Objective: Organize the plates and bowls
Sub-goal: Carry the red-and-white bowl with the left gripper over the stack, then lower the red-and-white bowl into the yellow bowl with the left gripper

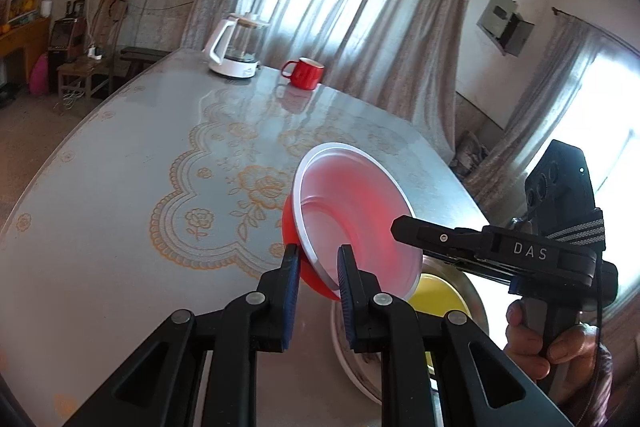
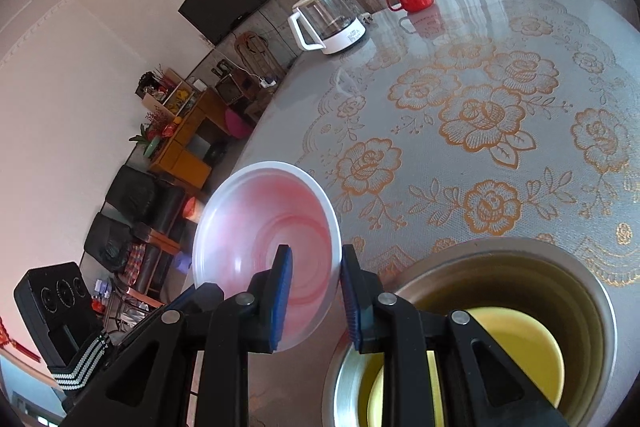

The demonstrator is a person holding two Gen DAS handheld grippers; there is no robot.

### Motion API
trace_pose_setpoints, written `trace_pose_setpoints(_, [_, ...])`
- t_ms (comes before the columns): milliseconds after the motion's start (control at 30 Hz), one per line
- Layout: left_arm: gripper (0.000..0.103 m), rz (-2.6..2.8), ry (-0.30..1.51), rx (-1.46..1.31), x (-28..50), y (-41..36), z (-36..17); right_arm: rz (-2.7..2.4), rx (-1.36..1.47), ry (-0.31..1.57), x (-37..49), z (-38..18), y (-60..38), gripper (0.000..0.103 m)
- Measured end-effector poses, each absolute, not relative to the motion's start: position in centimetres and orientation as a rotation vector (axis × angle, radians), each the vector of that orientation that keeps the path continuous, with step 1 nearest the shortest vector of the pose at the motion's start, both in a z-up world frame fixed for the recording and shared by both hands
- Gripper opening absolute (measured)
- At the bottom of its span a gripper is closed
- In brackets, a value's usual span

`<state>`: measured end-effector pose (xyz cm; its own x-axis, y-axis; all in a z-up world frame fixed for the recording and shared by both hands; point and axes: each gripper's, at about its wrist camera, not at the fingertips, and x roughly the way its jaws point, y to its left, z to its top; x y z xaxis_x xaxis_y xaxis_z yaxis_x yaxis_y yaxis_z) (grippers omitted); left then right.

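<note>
while both tools [image 1: 316, 259] [image 2: 316, 263] clamp the red bowl's [image 1: 352, 219] rim, a yellow bowl [image 2: 516, 347] sits below in a metal basin [image 2: 600, 291].

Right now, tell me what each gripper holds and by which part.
Both hold the red bowl by its rim: the left gripper at its near edge, the right gripper at the opposite edge.
</note>
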<state>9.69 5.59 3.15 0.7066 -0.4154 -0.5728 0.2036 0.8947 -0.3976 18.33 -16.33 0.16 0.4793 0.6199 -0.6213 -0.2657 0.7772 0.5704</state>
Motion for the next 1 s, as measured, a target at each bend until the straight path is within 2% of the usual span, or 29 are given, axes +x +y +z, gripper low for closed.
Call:
trace_pose_setpoints(267, [0.018,-0.520,0.714,-0.304,8.2,2.7,4.5,0.542,0.428,0.859,14.1,1.8,-20.2,0.024])
trace_pose_setpoints(667, [0.018,-0.718,0.827,-0.309,7.1,-1.5,3.3,0.443,0.403,0.861,7.7,1.6,-26.1,0.023])
trace_pose_setpoints(1000, [0.018,-0.719,0.884,-0.302,6.6,-2.3,2.1,0.421,0.410,0.901,6.9,0.4,-27.2,0.026])
